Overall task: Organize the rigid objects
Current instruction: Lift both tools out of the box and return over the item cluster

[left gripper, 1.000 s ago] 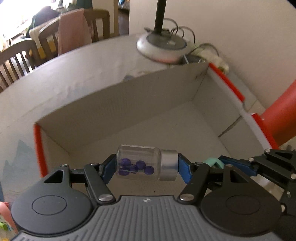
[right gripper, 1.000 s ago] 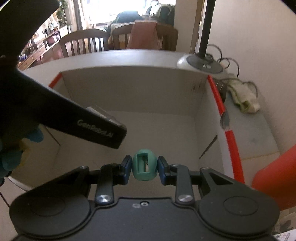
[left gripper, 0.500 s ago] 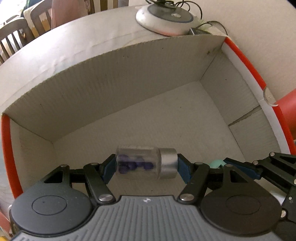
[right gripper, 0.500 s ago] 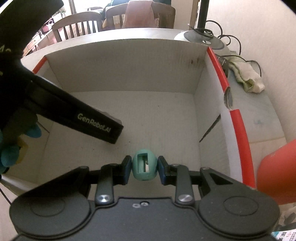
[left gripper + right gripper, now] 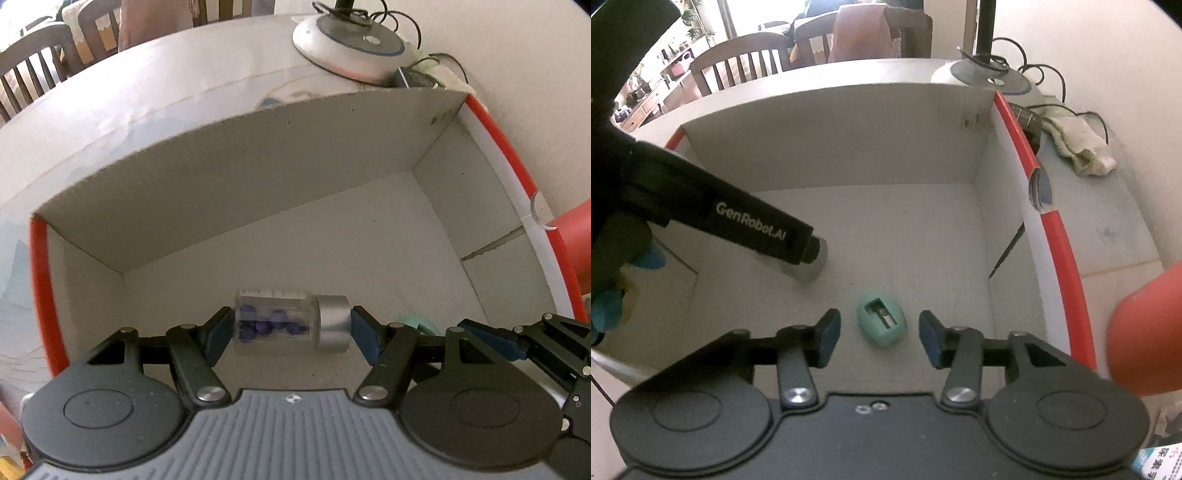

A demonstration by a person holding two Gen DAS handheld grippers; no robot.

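My left gripper (image 5: 291, 332) sits low inside a white cardboard box (image 5: 258, 155), jaws spread just wider than a clear jar with blue beads and a silver cap (image 5: 291, 326); small gaps show at both ends. The jar's silver cap (image 5: 809, 267) shows in the right wrist view under the left gripper body (image 5: 738, 221). My right gripper (image 5: 879, 332) is open and empty. A green pencil sharpener (image 5: 882, 323) lies on the box floor between its fingertips, touching neither. It also shows in the left wrist view (image 5: 417, 323).
The box has red-edged side rims (image 5: 1060, 236). A round lamp base (image 5: 347, 40) with cables stands behind the box. A crumpled cloth (image 5: 1082, 147) lies to the right. A red-orange object (image 5: 1145, 325) is at the right edge. Wooden chairs (image 5: 738, 62) stand behind the table.
My right gripper opened and let go of the green sharpener, which now lies on the box floor. My left gripper went lower into the box and its jaws have parted from the jar.
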